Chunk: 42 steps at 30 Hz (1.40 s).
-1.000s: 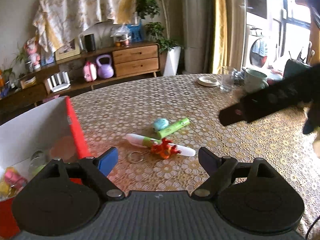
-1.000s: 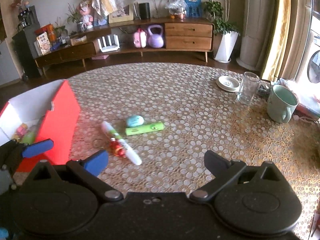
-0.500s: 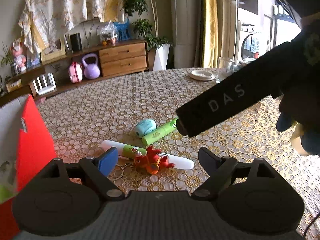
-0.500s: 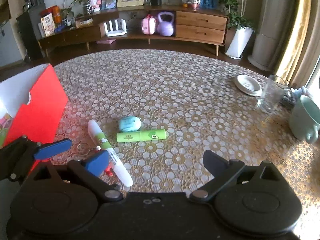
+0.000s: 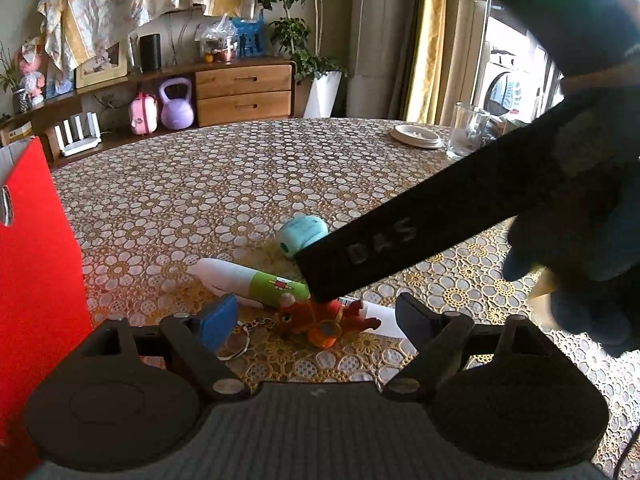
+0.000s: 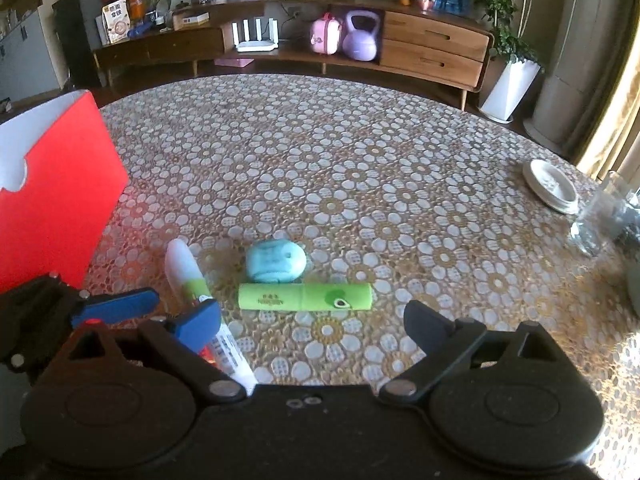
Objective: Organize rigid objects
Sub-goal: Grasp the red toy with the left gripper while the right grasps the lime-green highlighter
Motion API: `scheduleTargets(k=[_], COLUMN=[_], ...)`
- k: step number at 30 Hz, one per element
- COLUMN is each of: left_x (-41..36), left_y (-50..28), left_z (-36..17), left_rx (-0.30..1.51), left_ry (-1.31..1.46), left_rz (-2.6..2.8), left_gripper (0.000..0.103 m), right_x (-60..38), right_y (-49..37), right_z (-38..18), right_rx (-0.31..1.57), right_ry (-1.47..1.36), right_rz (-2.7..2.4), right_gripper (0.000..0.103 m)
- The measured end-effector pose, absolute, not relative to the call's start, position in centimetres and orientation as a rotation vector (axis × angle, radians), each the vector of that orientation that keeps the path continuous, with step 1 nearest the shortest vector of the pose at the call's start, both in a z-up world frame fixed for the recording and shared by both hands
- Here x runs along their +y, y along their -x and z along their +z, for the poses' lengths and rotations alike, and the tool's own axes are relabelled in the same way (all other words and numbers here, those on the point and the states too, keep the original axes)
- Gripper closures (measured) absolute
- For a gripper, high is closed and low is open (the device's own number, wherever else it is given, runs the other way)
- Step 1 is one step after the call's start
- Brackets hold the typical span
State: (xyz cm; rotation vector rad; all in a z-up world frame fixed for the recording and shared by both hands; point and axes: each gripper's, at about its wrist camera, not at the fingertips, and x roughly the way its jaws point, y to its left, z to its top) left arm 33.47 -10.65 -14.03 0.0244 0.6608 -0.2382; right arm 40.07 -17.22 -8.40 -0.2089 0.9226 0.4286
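Note:
A red toy on a key ring (image 5: pixel 320 320) lies on the table between the fingers of my left gripper (image 5: pixel 316 324), whose jaws are closing without touching it. Behind the toy lies a white-and-green pen (image 5: pixel 256 280), and beyond that a pale blue egg-shaped thing (image 5: pixel 302 232). The black body of the right gripper (image 5: pixel 400 240) crosses this view and hides the green tube. In the right wrist view my right gripper (image 6: pixel 312 326) stands open and empty just short of the green tube (image 6: pixel 304 298). The blue egg (image 6: pixel 276 262) and the pen (image 6: pixel 188 276) lie nearby.
A red box (image 6: pixel 52 200) with a white inside stands at the table's left. One blue finger of the left gripper (image 6: pixel 116 306) shows beside it. A white saucer (image 6: pixel 550 186) and a glass (image 6: pixel 600 220) sit at the far right of the lace-covered table (image 6: pixel 360 140).
Both grippers have come down and closer to the objects. The right gripper's body has slid across the left view and now covers the green tube. The left jaws have narrowed a little.

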Motion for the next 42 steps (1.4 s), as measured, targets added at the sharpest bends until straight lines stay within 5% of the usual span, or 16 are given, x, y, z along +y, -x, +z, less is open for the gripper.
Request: scheduleTargets(k=[13, 42], left_x=[-10.0, -8.6], left_y=[-33.5, -25.5], left_z=[-14.2, -8.0], left_rx=[0.645, 0.629], left_ry=[0.022, -0.023], left_rz=[-0.309, -0.296], left_gripper=[0.056, 0.06], right_x=[-17.2, -21.0], right_y=[-40.7, -28.6], right_z=[-9.7, 0.0], right_rx=[0.94, 0.819], right_ry=[0.152, 0.16], right_rz=[0.401, 0.421], right_gripper=[0.023, 0.023])
